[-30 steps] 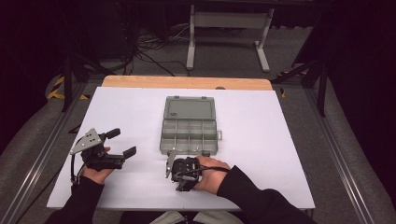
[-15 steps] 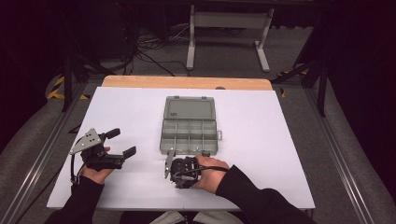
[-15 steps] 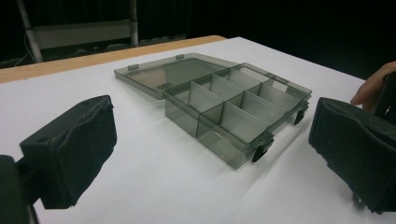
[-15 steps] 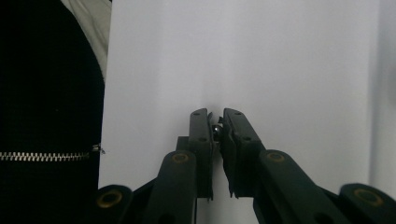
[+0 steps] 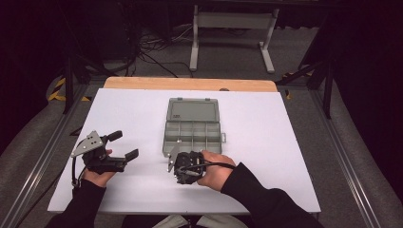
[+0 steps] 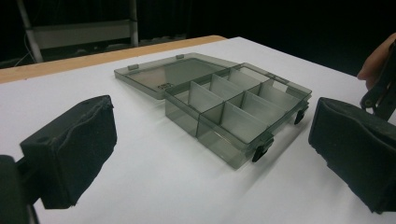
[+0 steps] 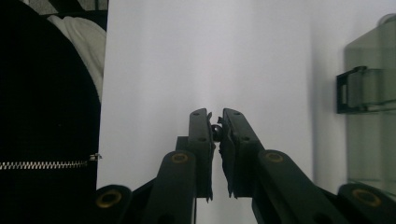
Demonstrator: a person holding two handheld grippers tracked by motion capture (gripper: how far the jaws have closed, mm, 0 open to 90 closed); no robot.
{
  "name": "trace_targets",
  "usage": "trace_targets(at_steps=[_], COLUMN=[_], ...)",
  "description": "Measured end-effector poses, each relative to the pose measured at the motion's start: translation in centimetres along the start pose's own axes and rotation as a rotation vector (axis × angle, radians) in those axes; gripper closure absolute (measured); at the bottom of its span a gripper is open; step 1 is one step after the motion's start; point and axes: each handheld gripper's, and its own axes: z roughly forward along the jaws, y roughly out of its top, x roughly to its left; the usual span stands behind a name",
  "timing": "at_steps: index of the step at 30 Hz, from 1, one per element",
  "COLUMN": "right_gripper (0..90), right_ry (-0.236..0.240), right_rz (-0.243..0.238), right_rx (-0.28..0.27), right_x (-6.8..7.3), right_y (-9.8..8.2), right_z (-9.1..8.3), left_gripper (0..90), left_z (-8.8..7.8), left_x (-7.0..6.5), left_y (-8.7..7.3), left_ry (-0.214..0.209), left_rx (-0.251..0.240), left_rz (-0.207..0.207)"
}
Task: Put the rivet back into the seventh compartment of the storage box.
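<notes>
While the left gripper point(image 5: 124, 145) waited with jaws wide apart, the right gripper point(image 7: 215, 122) pinched a small dark part.
Its jaws had just been closing on that part point(image 7: 216, 130) (too small to identify) near the table's point(image 5: 285, 156) front edge, beside the open compartment box point(image 5: 192, 133); pick-up seemed done, and the next move needed a careful carry over a compartment.

Something tiny point(image 7: 215, 130) pinched in the right tool point(image 7: 215, 122) is too small to identify

High view overhead facing forward, gripper views low, close — all share compartment box point(image 5: 192, 127).
</notes>
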Motion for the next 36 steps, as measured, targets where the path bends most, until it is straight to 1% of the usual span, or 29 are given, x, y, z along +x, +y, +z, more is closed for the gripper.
trace_targets(at_steps=[2,4,7,8,9,10,20,22,25,26,27,29,32,34,36], right_gripper=[82.3,82.3,82.3,82.3,82.3,82.3,82.3,82.3,82.3,82.3,82.3,82.3,82.3,82.3,82.3], right_ry=[-0.002,-0.018,-0.025,-0.032,-0.041,-0.041,-0.100,-0.104,-0.119,-0.122,-0.122,-0.128,-0.135,-0.147,-0.151], right_rz=[0.006,0.007,0.017,0.015,0.025,0.025,0.048,0.057,0.057,0.065,0.062,0.075,0.080,0.103,0.108], right_rx=[-0.001,-0.018,-0.022,-0.031,-0.036,-0.036,-0.078,-0.080,-0.100,-0.101,-0.102,-0.102,-0.106,-0.110,-0.112], right_x=[0.0,-0.3,-0.5,-0.7,-0.9,-0.9,-2.2,-2.2,-2.6,-2.6,-2.8,-2.9,-3.3,-3.7,-3.8], right_y=[0.0,0.0,0.0,0.0,0.0,0.0,0.0,-0.1,-0.2,-0.2,-0.3,-0.3,-0.5,-0.6,-0.7], right_z=[-0.2,-0.8,-1.3,-1.6,-2.1,-2.1,-4.9,-5.2,-5.7,-5.8,-5.9,-6.1,-6.4,-6.6,-6.6], left_gripper=[1.5,1.5,1.5,1.5,1.5,1.5,1.5,1.5,1.5,1.5,1.5,1.5,1.5,1.5,1.5], left_z=[0.0,0.0,0.0,0.0,0.0,0.0,0.0,0.0,0.0,0.0,0.0,0.0,0.0,0.0,0.0], left_x=[0.0,0.0,0.0,0.0,0.0,0.0,0.0,0.0,0.0,0.0,0.0,0.0,0.0,0.0,0.0], left_y=[0.0,0.0,0.0,0.0,0.0,0.0,0.0,0.0,0.0,0.0,0.0,0.0,0.0,0.0,0.0], left_ry=[0.000,0.001,0.001,0.001,0.001,0.001,0.001,0.003,0.002,0.002,0.002,0.003,0.003,0.003,0.003], left_rx=[0.000,0.001,0.001,0.000,0.001,0.000,-0.001,-0.001,0.000,0.000,-0.001,-0.001,-0.002,-0.001,-0.001], left_rz=[0.000,0.000,0.001,0.001,0.001,0.001,0.000,-0.001,-0.001,-0.001,-0.001,-0.001,-0.001,-0.001,0.000])
